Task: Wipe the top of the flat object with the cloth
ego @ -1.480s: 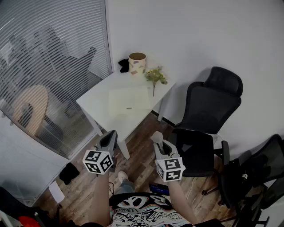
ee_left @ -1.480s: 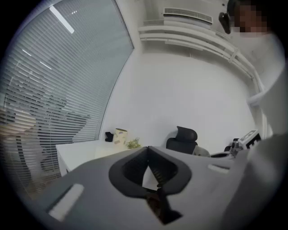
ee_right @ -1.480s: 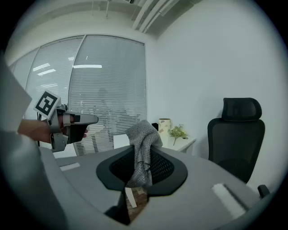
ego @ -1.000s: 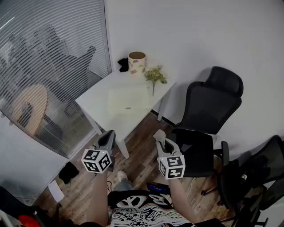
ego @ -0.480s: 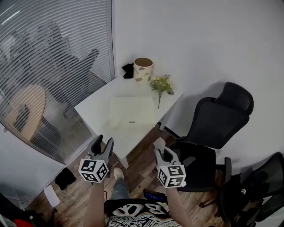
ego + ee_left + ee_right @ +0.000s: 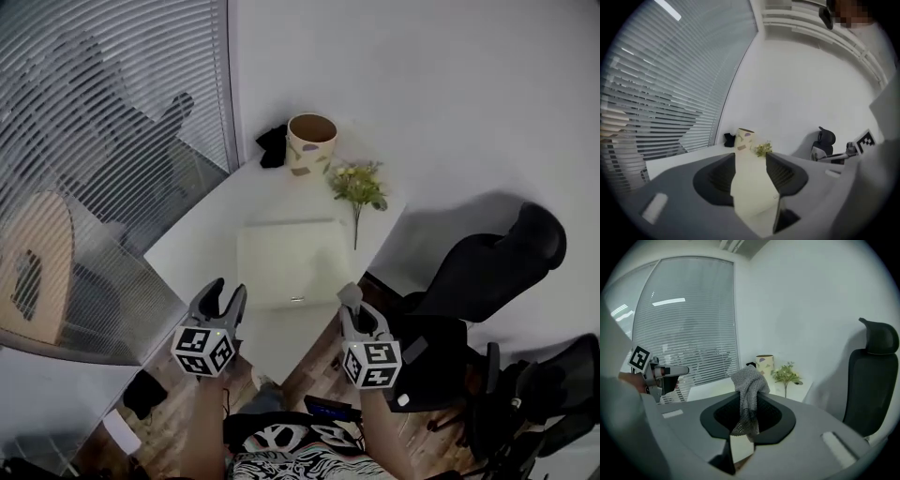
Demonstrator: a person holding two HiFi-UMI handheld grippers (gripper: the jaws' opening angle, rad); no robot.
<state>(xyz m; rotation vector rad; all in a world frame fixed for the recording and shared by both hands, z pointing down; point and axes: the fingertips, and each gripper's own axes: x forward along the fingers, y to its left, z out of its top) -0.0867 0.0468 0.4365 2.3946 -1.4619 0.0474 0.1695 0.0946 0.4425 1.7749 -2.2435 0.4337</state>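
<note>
A white desk [image 6: 199, 236] stands against the far wall. At its far edge sits a tall cream container [image 6: 311, 142] with coloured patches, and a small black object [image 6: 274, 145] lies just left of it. A sprig of small flowers and green leaves [image 6: 358, 187] lies on the right side of the desk. Slatted blinds [image 6: 103, 122] cover the window on the left. A black office chair [image 6: 487, 267] stands right of the desk, another [image 6: 548, 398] near the right corner, on wooden flooring [image 6: 164, 403].

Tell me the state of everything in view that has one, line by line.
left gripper: jaws apart, just opened, nothing between them
right gripper: shut on the cloth
cloth: bunched between the jaws
flat pad: lying flat on the table, bare
cup: upright
flower sprig: upright
</note>
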